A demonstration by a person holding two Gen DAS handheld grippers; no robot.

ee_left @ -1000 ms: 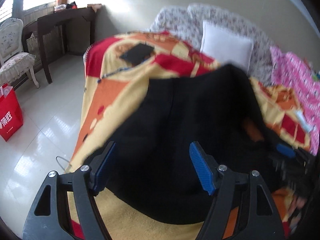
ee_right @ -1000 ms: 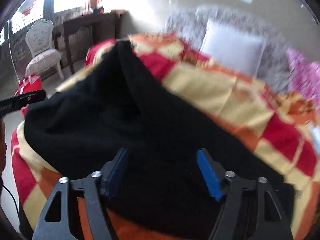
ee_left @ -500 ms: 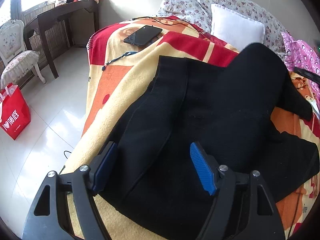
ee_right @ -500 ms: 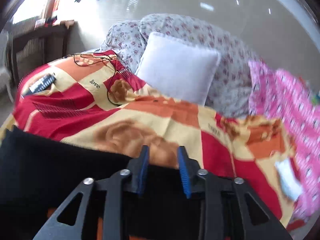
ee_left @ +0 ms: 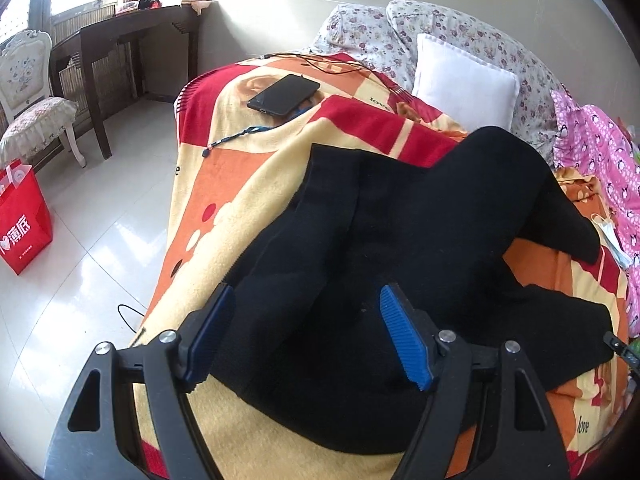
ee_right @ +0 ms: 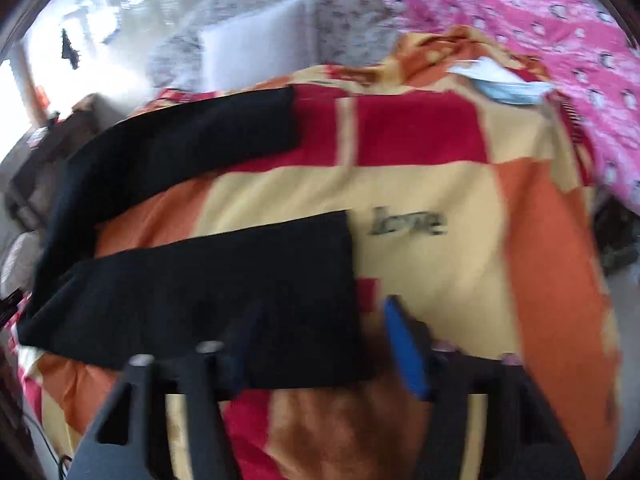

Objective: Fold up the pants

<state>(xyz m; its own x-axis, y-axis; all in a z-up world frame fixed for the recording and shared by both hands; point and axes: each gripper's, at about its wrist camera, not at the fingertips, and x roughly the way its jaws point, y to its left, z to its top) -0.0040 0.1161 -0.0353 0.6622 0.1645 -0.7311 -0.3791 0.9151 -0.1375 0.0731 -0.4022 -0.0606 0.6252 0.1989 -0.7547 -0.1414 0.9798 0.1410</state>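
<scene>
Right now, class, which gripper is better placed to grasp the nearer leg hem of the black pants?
Right gripper: the nearer leg hem of the black fabric pants lies between its jaws. Left gripper hovers open over the waist end.

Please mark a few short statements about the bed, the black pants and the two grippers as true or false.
1. The black fabric pants lie on a red, orange and cream patterned blanket. True.
2. A black smartphone lies on the pants. False: it lies on the blanket, apart from them.
3. The left gripper is clamped on the pants. False: its jaws stand open over them.
4. A white square pillow leans near the bed's head. True.
</scene>
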